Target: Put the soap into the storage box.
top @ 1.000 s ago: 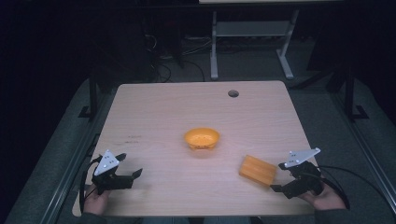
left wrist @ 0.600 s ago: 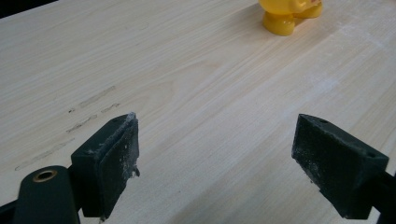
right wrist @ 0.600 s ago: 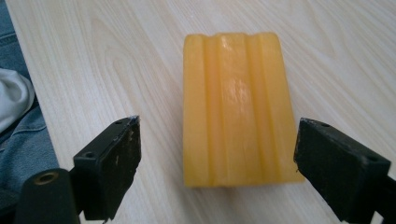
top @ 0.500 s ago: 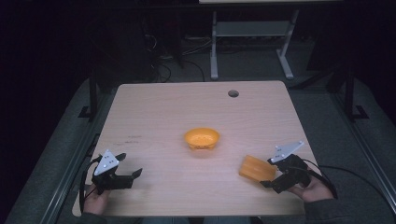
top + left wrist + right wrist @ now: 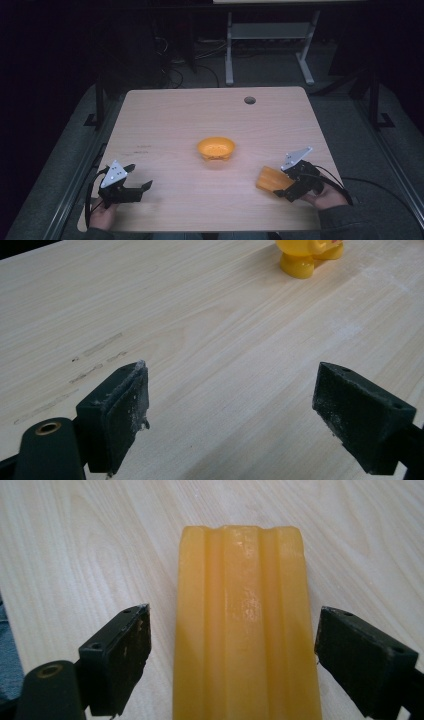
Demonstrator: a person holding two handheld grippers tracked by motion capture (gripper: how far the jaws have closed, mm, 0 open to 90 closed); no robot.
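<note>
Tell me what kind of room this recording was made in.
Likely a lab or workshop set up for recording, not a home: a bare wooden table with a cable hole, loose cables on the dark floor behind it, and a white metal stand beyond.

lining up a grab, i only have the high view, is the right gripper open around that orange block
Observer: Yes. In the right gripper view the right gripper is open, one jaw on each side of the orange block, gaps both sides.
Operator: block flat or ridged
Observer: Ridged, with grooves running lengthwise away from the camera.
Operator: left one holding anything
Observer: No. The left gripper is open over bare table.
</note>
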